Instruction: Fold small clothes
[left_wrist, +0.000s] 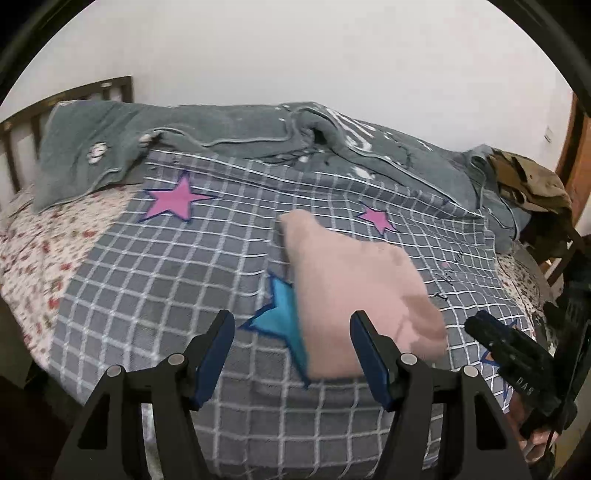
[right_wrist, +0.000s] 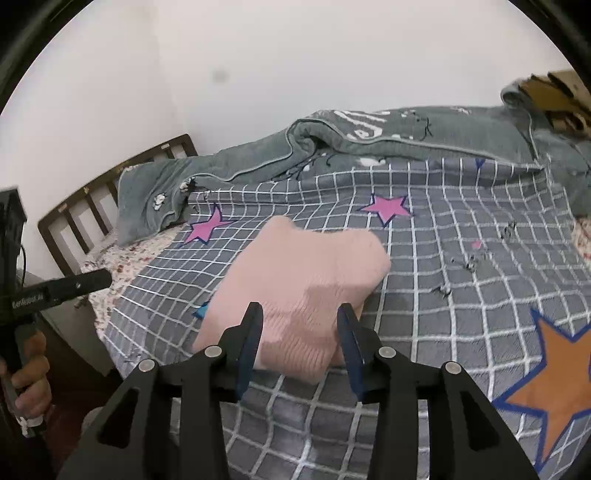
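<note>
Pink garment (left_wrist: 354, 295) lies folded on the checked bedspread (left_wrist: 147, 277), just ahead of both tongs. Left tongs (left_wrist: 291, 354) and right tongs (right_wrist: 299, 343) stand open, holding nothing. Any further fold should start from matched near corners, lifted evenly.

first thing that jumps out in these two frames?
The folded pink garment lying mid-bed on the grey checked blanket, just beyond both open grippers, left and right. Next, the blanket's stars: pink ones farther back, a blue one partly under the garment, and an orange one near right.
</note>
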